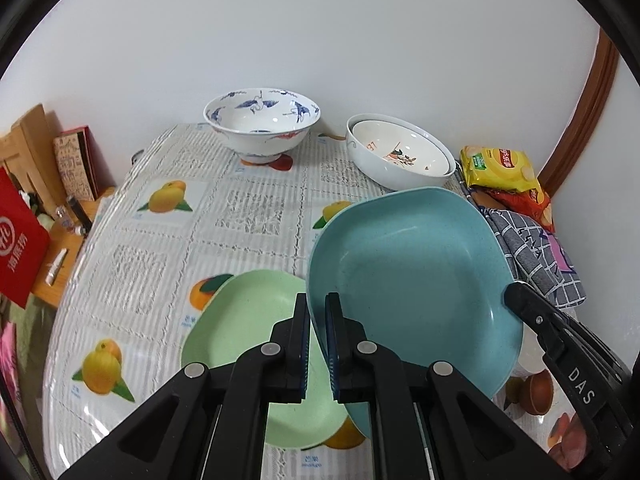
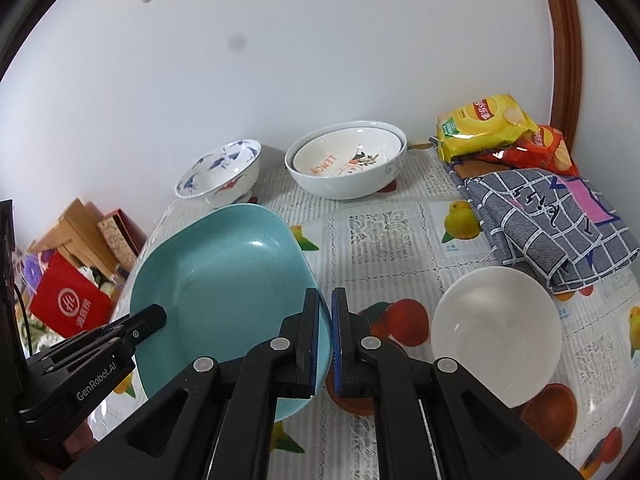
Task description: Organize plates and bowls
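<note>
A teal square plate [image 1: 408, 276] hangs above the table, gripped on both sides. My left gripper [image 1: 318, 344] is shut on its left rim, and my right gripper [image 2: 326, 344] is shut on its right rim [image 2: 325, 332]. The teal plate [image 2: 224, 288] tilts slightly. Under it on the table lies a light green plate [image 1: 244, 340], partly covered by the teal one. A blue-and-white crane bowl [image 1: 262, 124] stands at the back. Beside it, a white bowl [image 1: 396, 156] holds a smaller "LEMON" bowl [image 2: 348, 156]. A plain white bowl [image 2: 496, 336] sits at the right front.
Yellow and red snack bags [image 2: 488, 124] and a folded grey checked cloth [image 2: 548, 220] lie at the back right. Past the table's left edge are a red bag [image 1: 20, 236] and wooden boxes [image 1: 32, 148]. The fruit-print tablecloth [image 1: 160, 248] covers the table.
</note>
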`<state>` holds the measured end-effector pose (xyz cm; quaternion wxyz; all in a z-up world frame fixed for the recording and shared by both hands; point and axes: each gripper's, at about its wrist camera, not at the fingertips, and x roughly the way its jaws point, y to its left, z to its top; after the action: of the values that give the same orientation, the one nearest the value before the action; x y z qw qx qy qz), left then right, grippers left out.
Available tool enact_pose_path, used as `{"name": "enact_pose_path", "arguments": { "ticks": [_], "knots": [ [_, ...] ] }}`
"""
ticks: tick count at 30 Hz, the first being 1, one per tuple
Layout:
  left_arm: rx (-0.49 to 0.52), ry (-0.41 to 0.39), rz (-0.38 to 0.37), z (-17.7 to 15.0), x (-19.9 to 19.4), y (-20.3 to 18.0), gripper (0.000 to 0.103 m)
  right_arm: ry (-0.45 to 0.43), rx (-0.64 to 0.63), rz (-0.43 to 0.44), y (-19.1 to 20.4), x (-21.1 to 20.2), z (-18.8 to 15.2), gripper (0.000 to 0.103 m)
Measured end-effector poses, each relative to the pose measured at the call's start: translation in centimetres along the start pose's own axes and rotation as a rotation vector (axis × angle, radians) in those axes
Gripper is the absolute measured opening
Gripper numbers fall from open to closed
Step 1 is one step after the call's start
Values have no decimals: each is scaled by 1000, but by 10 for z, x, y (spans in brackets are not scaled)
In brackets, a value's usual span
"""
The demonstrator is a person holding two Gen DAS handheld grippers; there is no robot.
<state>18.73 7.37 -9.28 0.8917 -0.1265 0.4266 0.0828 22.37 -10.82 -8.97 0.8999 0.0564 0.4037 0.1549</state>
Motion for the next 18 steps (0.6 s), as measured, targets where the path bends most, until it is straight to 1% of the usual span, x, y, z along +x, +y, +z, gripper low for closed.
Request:
{"name": "enact_pose_path", "arguments": {
  "ticks": [7, 18],
  "knots": [
    [-18, -7, -5, -12, -7, 4, 8, -1, -14, -5, 3, -8, -7, 6],
    [-27, -15, 16, -22, -21, 16, 8, -6, -16, 4, 15, -18, -23, 6]
  ]
}}
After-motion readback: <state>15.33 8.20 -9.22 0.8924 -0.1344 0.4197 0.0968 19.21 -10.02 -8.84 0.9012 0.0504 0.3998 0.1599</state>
